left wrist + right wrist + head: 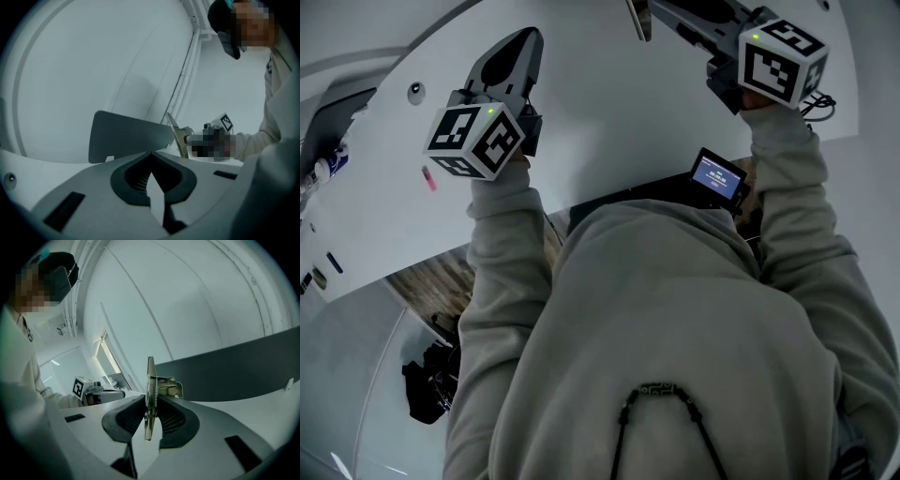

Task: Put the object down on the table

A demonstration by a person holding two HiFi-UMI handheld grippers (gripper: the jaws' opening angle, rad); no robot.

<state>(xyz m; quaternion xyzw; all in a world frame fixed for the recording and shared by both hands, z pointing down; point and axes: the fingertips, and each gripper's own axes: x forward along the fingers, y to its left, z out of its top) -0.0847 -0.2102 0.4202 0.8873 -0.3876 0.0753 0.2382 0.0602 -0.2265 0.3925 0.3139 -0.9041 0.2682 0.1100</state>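
A thin brown clipboard (150, 376) with a metal spring clip (166, 385) stands edge-on between the jaws of my right gripper (149, 398), which is shut on it. In the head view its edge (639, 19) shows at the top, held above the white table (609, 122) by the right gripper (670, 11). From the left gripper view the clipboard (176, 136) hangs out to the right. My left gripper (150, 153) has its tips together and holds nothing; it hovers over the table's left part (520, 47).
A small pink item (428, 178) and a round grommet (415, 91) are on the table near the left gripper. A dark upright panel (126, 136) stands beyond the jaws. A small lit screen (718, 176) sits at the person's chest. A black bag (427, 380) lies on the floor.
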